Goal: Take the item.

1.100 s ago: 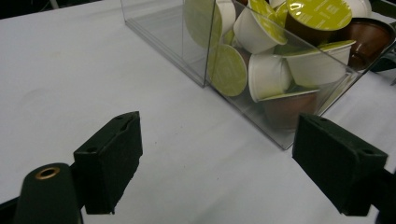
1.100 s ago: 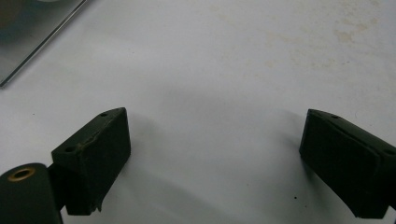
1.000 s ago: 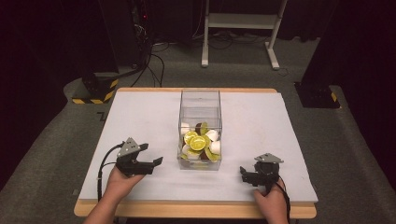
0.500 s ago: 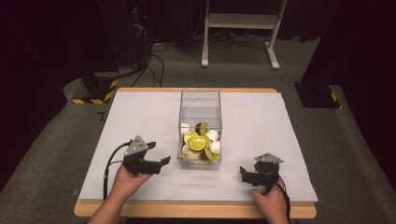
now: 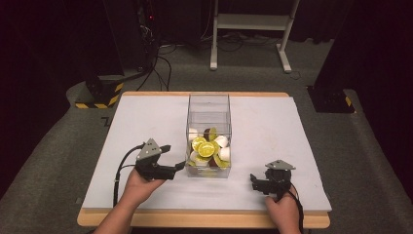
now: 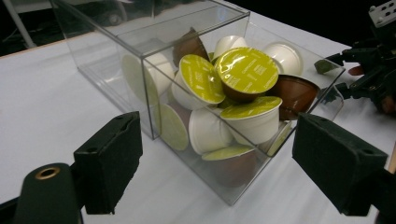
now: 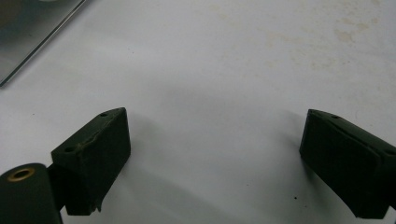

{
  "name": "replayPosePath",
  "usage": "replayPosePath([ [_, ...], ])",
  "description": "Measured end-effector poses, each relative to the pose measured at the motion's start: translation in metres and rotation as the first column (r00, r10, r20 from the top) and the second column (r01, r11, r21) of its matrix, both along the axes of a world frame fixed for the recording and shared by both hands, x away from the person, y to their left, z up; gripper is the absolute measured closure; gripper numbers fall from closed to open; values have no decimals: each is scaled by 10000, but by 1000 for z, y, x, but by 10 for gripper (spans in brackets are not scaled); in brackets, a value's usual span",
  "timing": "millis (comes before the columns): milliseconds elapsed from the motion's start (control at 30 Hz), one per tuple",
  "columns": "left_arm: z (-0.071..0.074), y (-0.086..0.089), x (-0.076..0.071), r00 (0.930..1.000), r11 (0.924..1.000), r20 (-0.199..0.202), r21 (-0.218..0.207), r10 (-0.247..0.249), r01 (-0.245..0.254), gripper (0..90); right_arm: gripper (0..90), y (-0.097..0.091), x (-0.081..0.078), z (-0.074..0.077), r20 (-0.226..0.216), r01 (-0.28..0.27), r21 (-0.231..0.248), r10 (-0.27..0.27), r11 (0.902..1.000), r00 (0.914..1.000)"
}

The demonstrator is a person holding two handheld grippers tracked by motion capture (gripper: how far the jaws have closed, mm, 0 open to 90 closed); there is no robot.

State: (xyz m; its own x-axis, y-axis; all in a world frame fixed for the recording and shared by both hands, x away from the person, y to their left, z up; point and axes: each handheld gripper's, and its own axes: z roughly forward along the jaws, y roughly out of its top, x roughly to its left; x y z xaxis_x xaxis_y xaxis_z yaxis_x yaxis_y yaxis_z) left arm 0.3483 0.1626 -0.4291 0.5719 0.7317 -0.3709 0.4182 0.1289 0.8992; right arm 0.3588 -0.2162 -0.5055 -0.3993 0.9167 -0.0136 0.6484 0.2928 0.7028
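Left gripper (image 5: pixel 179 166), jaws spread wide, sits just lower left of the clear box (image 5: pixel 209 105) of capsules (image 5: pixel 206 148), far nearer than the equally open right gripper (image 5: pixel 254 179) at lower right.

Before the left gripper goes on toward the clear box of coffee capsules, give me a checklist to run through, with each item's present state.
1. Left gripper open: ok, its jaws stand wide apart in the left gripper view.
2. Clear box lined up between the jaws: ok, its near corner sits between them.
3. Contact with the box: cannot tell; in the high view the jaw tips lie at its left wall.
4. Box upright on the table: ok.
5. Capsules inside the box: ok, piled at the near end.
6. Right gripper out of the way: ok, open over bare table, apart from the box.
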Motion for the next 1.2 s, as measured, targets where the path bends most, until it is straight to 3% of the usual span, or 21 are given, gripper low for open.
replayPosePath([
  [667,12,-26,9,9993,9989,43,-308,-363,365,173,85,0,-1,0,39,20,-1,-20,10000,10000],
  [933,16,-32,13,9986,9984,112,-223,-510,513,177,86,0,-1,0,44,16,-9,-16,10000,10000],
  [1033,18,-34,15,9988,9980,78,-397,-486,488,180,85,0,-1,0,44,20,-7,-20,10000,10000],
  [1200,19,-38,18,9982,9978,91,-274,-599,601,182,86,0,-1,0,46,15,-8,-15,10000,10000],
])
